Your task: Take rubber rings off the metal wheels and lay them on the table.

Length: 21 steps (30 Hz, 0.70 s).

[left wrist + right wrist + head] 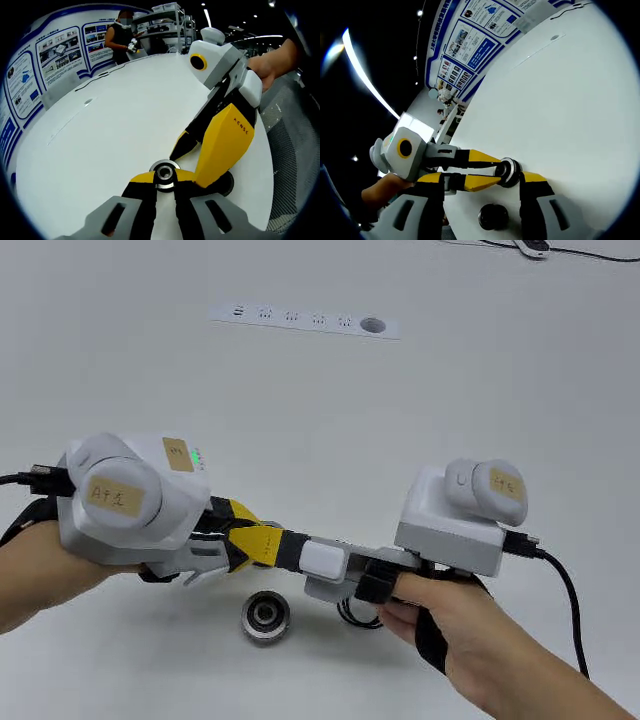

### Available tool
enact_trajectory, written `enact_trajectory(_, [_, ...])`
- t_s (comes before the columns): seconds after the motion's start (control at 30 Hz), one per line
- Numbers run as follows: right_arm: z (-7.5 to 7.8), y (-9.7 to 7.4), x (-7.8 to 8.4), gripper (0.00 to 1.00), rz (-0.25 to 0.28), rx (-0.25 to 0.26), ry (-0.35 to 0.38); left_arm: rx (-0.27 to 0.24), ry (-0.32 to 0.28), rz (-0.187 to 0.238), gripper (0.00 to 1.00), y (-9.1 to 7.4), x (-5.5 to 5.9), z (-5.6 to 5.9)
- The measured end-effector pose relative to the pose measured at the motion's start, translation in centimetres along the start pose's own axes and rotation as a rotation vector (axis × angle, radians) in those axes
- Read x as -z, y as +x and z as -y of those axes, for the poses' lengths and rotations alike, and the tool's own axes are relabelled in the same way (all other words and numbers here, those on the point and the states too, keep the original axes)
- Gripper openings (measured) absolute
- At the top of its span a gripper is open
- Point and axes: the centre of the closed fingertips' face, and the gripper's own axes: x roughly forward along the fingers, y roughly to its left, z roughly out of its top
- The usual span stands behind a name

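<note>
Left gripper view: the left gripper [164,183] is clenched on a small metal wheel [164,173], held just above the table [100,150]. The right gripper [482,177] comes in from the right. Its broad yellow jaw lies against the wheel's right side, and its thin jaw ends just beyond the wheel.

The right gripper view shows that gripper's own jaws spread wide apart. The held wheel sits between them, close to the right-hand jaw, and the left gripper's two yellow jaws cross the gap from the left.

A second wheel [265,617] lies flat on the table just below both grippers in the head view, apart from them. A dark loop [348,616] lies under the right gripper, too hidden to name.

Beyond the jaws the white table runs bare and wide. Far ahead of the grippers lie a power strip [305,320] and, near the back edge, a cable [590,254].

The left gripper view also shows a person [121,37] standing past the table's far edge, with posters [30,75] on the wall.
</note>
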Motion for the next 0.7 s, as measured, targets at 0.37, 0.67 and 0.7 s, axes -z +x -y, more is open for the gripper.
enact_trajectory(0.37, [0.31,0.13,0.17,0.62,-0.009,0.011,0.032,0.004,-0.008,0.005,0.13,0.01,0.00,0.01])
enact_trajectory(0.67, [0.10,-0.16,0.05,0.58,0.006,-0.015,0.084,0.004,-0.009,0.007,0.13,0.03,0.07,-0.07])
enact_trajectory(0.7, [0.07,-0.16,0.05,0.58,0.007,-0.017,0.084,0.004,-0.009,0.006,0.13,0.03,0.08,-0.08])
